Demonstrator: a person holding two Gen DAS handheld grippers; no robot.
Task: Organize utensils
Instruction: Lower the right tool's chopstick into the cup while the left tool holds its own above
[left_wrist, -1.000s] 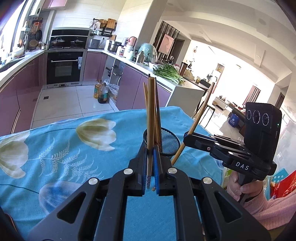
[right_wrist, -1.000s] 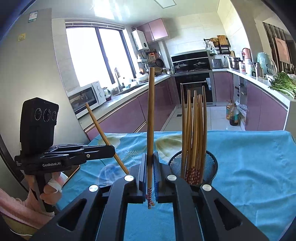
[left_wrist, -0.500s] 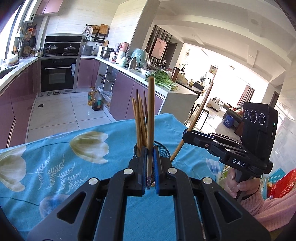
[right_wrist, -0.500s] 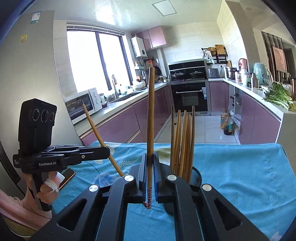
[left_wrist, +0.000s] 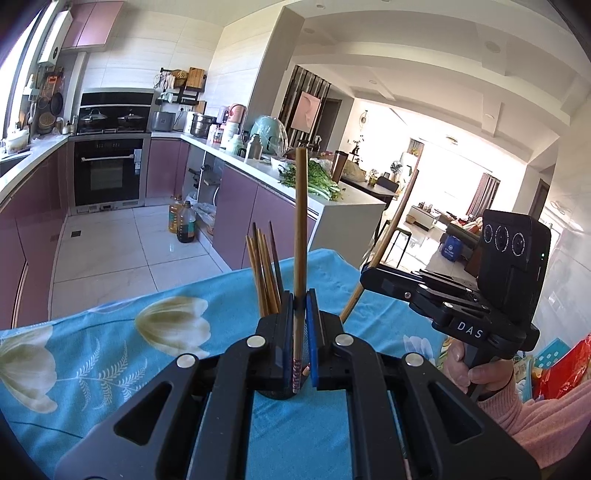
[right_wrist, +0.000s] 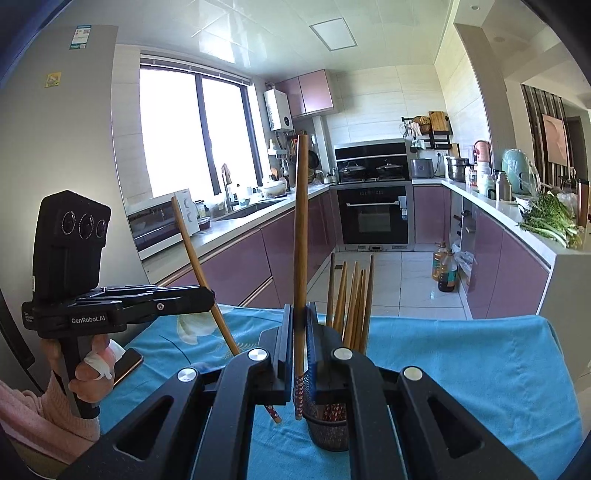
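Chopstick (left_wrist: 300, 236) upright, clamped between closed jaws of left gripper (left_wrist: 300, 339); second chopstick (right_wrist: 301, 236) pinched same way in right gripper (right_wrist: 300, 350); mesh holder (right_wrist: 328, 432) with chopstick bundle (right_wrist: 352, 299) stands on blue floral tablecloth (right_wrist: 461, 362), just behind both grippers.

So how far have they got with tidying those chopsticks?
Mostly done, by the look of it: a bunch of chopsticks already stands upright in the mesh holder on the blue tablecloth. In hand: the left gripper is shut on one chopstick, and the right gripper on another chopstick, both above the holder. Left to do: drop those two in. No loose ones show elsewhere.
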